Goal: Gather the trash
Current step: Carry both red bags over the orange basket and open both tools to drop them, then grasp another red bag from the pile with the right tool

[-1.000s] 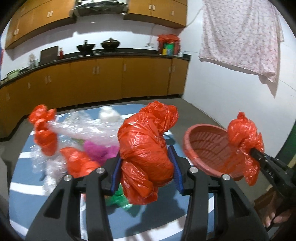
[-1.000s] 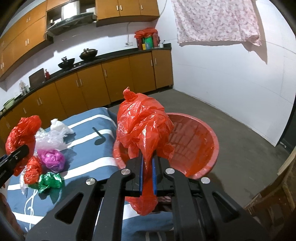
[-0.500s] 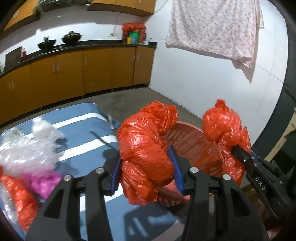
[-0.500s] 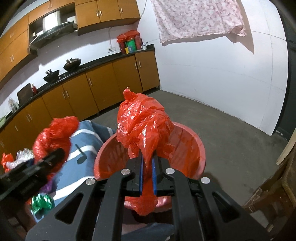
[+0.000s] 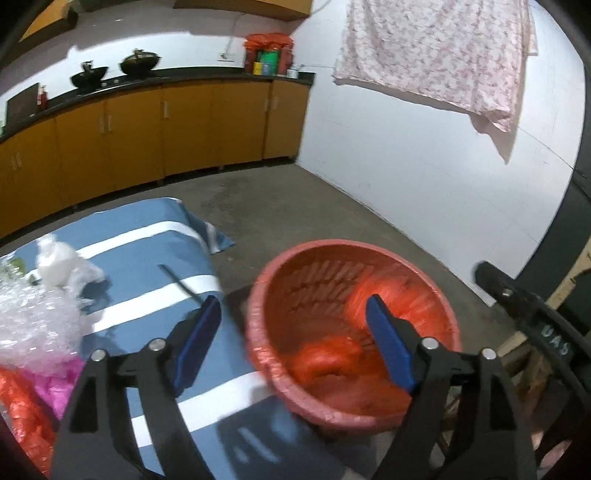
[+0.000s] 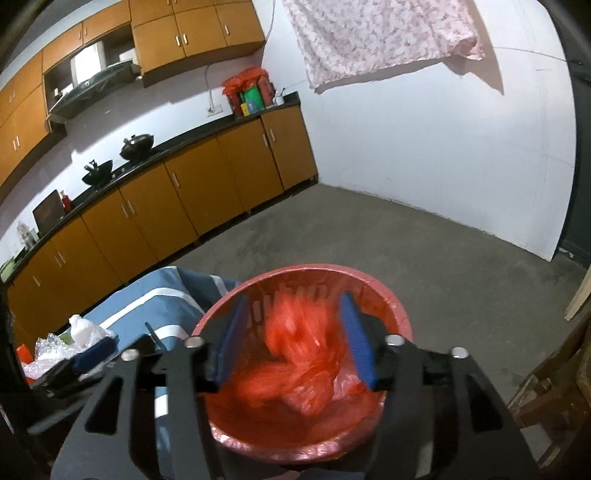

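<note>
Left gripper point(image 5: 291, 332): blue pads standing wide apart, jaws having just been opening, nothing between them. Right gripper point(image 6: 291, 343): pads also apart, jaws likewise just opening; a blurred red bag point(image 6: 295, 332) is showing in the gap, touching neither pad, inside the basket point(image 6: 391, 306).

Left wrist view: the basket point(image 5: 258, 295) is sitting just beside the edge of the blue striped cloth point(image 5: 147, 254), with red bags point(image 5: 325, 362) lying blurred in its bottom. This view alone is showing the remaining litter on the cloth: clear plastic wrap point(image 5: 33, 325), a pink bag point(image 5: 55, 384), a red bag point(image 5: 22, 417) at the lower left edge and a white bag point(image 5: 55, 262) further back. The right gripper's black body is entering at the right edge.

Right wrist view: looking down into the basket, the litter is only partly visible at the left edge. Only this view is showing the upper cabinets point(image 6: 199, 33).
</note>
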{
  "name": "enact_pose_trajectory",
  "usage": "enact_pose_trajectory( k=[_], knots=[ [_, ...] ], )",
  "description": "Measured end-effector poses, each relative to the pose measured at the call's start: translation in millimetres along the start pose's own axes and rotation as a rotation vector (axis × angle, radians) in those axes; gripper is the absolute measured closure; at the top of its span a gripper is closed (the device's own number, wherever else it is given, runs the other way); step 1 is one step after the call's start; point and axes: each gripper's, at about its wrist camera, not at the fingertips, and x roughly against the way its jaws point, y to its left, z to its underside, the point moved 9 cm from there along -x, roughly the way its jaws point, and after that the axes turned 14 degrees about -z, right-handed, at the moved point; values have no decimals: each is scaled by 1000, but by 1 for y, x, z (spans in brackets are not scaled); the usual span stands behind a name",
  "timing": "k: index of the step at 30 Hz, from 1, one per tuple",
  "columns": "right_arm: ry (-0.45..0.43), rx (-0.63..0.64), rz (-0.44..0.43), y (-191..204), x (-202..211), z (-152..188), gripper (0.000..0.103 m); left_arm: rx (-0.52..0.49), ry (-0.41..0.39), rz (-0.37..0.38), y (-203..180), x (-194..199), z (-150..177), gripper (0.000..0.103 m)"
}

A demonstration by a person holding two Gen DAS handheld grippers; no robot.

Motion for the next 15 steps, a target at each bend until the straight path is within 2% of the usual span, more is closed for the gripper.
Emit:
enact_pose_trajectory(
  k=[4, 8, 12, 15],
  knots=[
    [12, 13, 21, -2, 9, 11, 41, 53, -27, -44, 34, 20, 2, 14],
    [22, 49, 13, 12, 13, 17, 40, 70, -81, -121, 68, 50, 8, 11],
    [32, 125, -16, 45, 16, 25, 40, 70, -140, -232, 109, 84, 18, 8],
    [52, 194, -77, 84, 14, 36, 40, 89, -170, -321, 148, 108, 31, 7]
  ],
)
